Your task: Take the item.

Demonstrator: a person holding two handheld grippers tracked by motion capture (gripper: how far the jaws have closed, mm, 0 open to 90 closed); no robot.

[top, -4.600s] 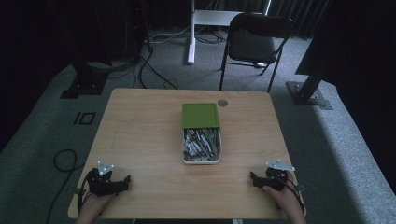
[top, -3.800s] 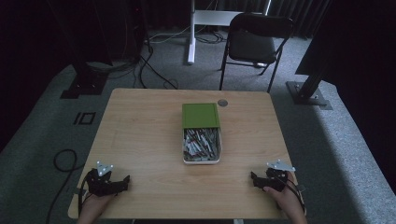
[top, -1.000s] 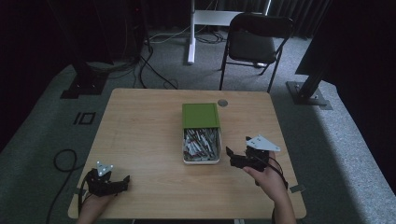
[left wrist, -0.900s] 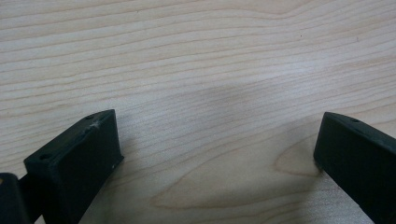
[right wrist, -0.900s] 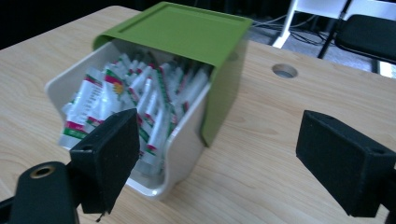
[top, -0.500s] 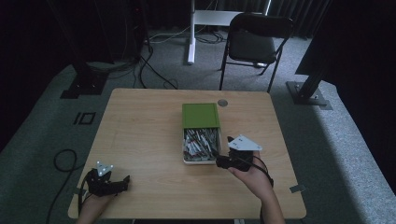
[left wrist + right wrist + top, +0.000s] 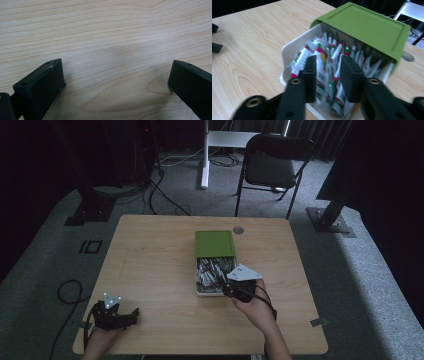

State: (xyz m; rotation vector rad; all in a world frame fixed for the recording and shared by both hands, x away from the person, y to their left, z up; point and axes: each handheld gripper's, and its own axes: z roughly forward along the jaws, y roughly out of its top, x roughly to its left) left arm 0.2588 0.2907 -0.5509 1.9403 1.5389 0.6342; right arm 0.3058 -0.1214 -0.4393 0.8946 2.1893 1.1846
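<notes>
Box (image 7: pixel 214 265), white and rectangular with rounded corners, is sitting near the middle of the table (image 7: pixel 150 265), a pale wood-grain top; its green lid (image 7: pixel 214 243), flat with a raised border, is covering the far half. Sachets (image 7: pixel 322 62), glossy white with red and green print, are standing packed on end in the uncovered half.

Right gripper (image 7: pixel 327 72), black and matte with blocky square pads, is hanging over the near right corner of the box in the high view (image 7: pixel 235 289). Its jaws are standing partly open, a narrow gap between them, and are reaching in among the sachet tops; whether they are pressing on a sachet cannot be told, as the sachets are blurred.

Left gripper (image 7: pixel 116 312) is lying on the table at the near left corner, well apart from the box. Its jaws are standing wide apart over bare wood, holding nothing.
</notes>
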